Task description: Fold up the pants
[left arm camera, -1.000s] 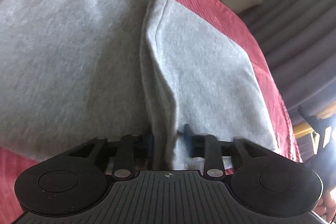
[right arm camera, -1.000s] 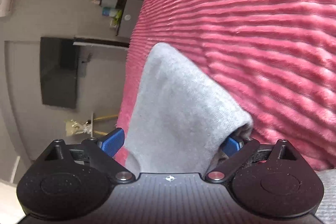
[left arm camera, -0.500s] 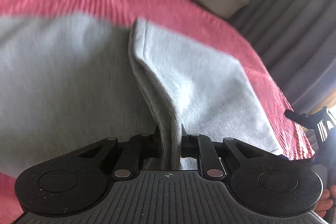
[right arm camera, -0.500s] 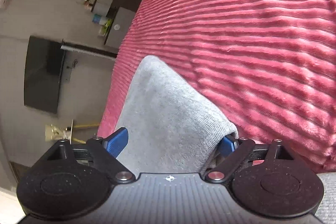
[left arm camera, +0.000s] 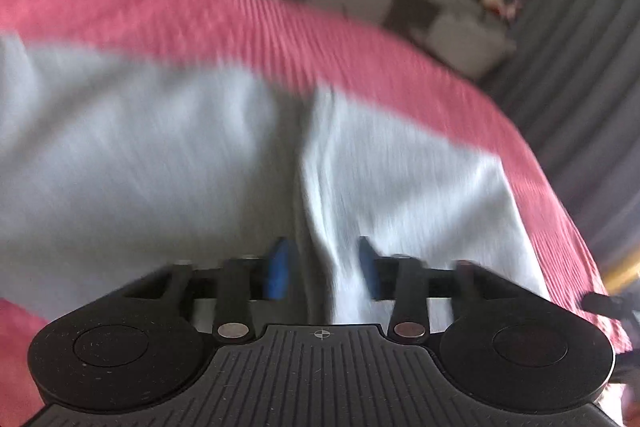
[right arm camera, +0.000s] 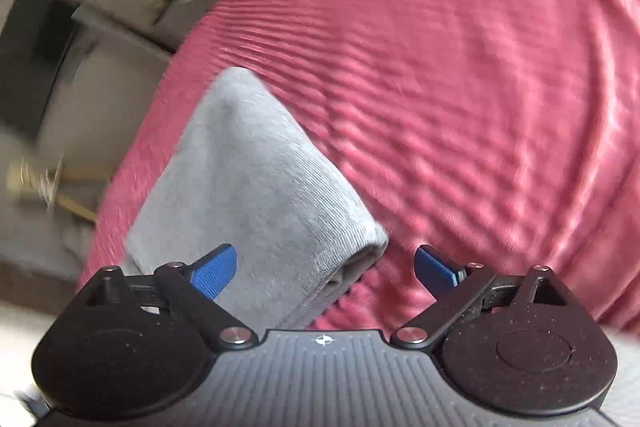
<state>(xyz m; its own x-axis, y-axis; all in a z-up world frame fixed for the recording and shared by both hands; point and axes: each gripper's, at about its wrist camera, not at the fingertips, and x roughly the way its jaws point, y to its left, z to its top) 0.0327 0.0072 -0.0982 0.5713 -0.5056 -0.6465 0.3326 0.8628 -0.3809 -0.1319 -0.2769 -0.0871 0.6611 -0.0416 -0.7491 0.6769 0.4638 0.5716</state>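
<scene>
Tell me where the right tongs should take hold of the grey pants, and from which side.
Grip the ribbed hem of the pants near its open corner, where the layers stack into a thick edge. Come from the near side, along the bedspread, one pad above and one below. The right tongs stand open, and the hem is already partly between them.

A home bedroom: pink bedspread [right arm camera: 460, 75], grey curtains [left arm camera: 580, 75].

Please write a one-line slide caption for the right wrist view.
Right gripper opening over the grey pants cuff lying on the pink bedspread.
</scene>
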